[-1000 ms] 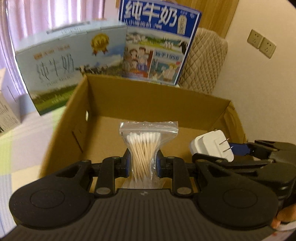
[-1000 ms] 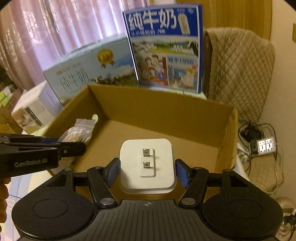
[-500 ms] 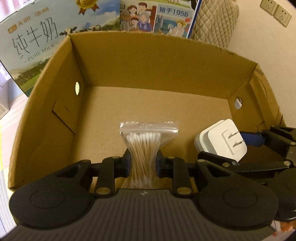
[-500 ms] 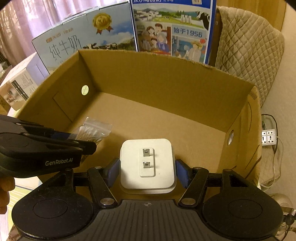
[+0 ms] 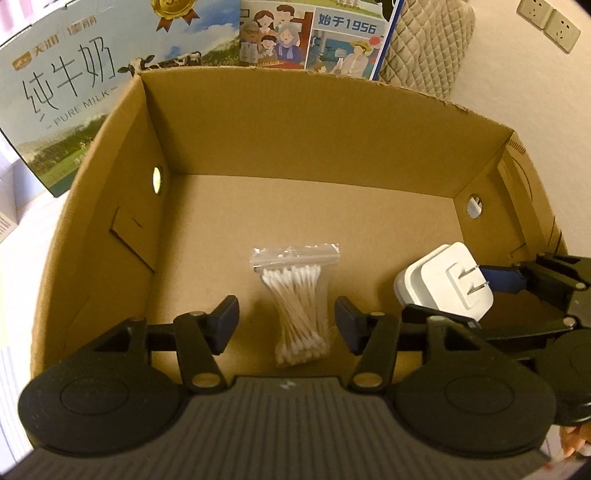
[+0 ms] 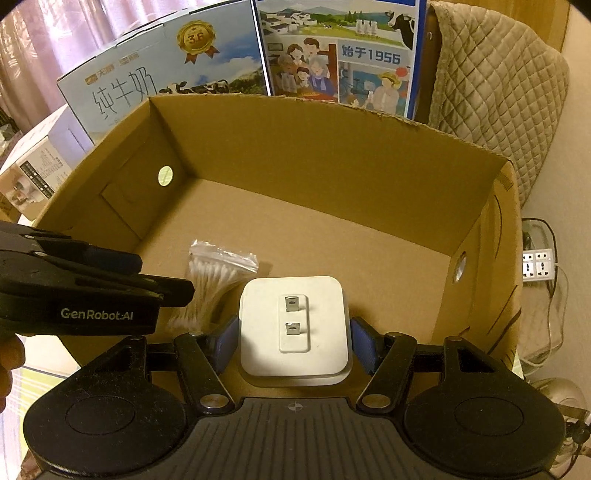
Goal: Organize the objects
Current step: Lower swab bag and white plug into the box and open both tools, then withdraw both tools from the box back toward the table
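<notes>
A clear bag of cotton swabs [image 5: 295, 295] lies on the floor of the open cardboard box [image 5: 295, 122]. My left gripper [image 5: 287, 322] hangs just above it. Its jaws are opening and stand on either side of the bag, with clear gaps between pads and bag. To the right, my right gripper [image 6: 293, 334] is shut on a white plug adapter [image 6: 293, 317], prongs facing up, low inside the box. In the left wrist view the adapter [image 5: 443, 284] shows at the right. The swab bag [image 6: 218, 273] shows beside the left gripper [image 6: 166, 277] in the right wrist view.
Two milk cartons stand behind the box, a pale one [image 6: 166, 70] and a blue one [image 6: 340, 55]. A quilted chair [image 6: 495, 96] is at the back right. A power strip with cables [image 6: 537, 264] lies right of the box. Wall sockets [image 5: 550, 22] are at the upper right.
Both grippers sank into the box. The left jaws spread apart and let go of the swab bag, which now rests on the box floor. The right grip on the adapter is unchanged.
</notes>
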`<state>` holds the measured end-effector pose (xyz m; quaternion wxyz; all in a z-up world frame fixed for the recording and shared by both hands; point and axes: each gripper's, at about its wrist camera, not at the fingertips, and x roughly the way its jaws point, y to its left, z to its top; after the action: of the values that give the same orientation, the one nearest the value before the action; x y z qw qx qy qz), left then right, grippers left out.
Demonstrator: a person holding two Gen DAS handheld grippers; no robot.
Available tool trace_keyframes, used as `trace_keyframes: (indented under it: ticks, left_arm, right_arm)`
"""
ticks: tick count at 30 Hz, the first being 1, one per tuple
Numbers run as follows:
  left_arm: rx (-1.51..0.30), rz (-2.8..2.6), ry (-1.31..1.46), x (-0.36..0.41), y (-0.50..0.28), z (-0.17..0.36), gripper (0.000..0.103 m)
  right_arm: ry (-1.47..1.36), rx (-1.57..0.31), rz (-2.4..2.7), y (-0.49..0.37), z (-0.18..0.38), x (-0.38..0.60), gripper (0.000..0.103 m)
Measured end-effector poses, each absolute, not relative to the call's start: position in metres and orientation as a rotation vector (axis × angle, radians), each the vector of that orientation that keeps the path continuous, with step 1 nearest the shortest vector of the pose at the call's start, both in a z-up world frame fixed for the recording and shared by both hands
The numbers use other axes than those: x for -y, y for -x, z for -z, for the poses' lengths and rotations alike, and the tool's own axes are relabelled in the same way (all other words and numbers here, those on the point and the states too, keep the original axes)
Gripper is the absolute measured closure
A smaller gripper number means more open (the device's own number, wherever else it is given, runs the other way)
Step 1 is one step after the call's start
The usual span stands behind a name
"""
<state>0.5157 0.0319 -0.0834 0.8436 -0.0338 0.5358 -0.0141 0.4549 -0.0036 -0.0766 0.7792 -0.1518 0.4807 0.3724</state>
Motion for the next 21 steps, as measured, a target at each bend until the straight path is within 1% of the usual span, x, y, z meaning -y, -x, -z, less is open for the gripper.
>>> trace_keyframes:
  ticks: [7, 8, 9, 13, 16, 21]
  left_arm:
    - [-1.127, 0.005, 0.057, -0.035, -0.519, 0.078, 0.046]
    - [-1.125, -0.001, 0.052, -0.036, -0.518, 0.077, 0.044]
    - [-1.122, -0.004, 0.046, -0.036, -0.518, 0.076, 0.039]
    - [-1.108, -0.005, 0.029, -0.037, -0.512, 0.071, 0.030]
    - [-1.096, -0.010, 0.028, -0.038, -0.506, 0.067, 0.025]
    - [-1.079, -0.008, 0.021, -0.036, -0.494, 0.058, 0.022]
  right_arm:
    - [0.330, -1.058, -0.810, -0.454, 0.079, 0.000, 0.042]
    - [0.326, -1.055, -0.808, -0.454, 0.078, -0.001, 0.041]
    - [0.316, -1.049, -0.802, -0.455, 0.077, 0.000, 0.040]
    - [0.272, -1.036, -0.783, -0.458, 0.073, 0.007, 0.032]
    - [0.246, -1.030, -0.806, -0.456, 0.068, 0.013, 0.031]
    - [0.238, -1.003, -0.827, -0.442, 0.057, 0.021, 0.027]
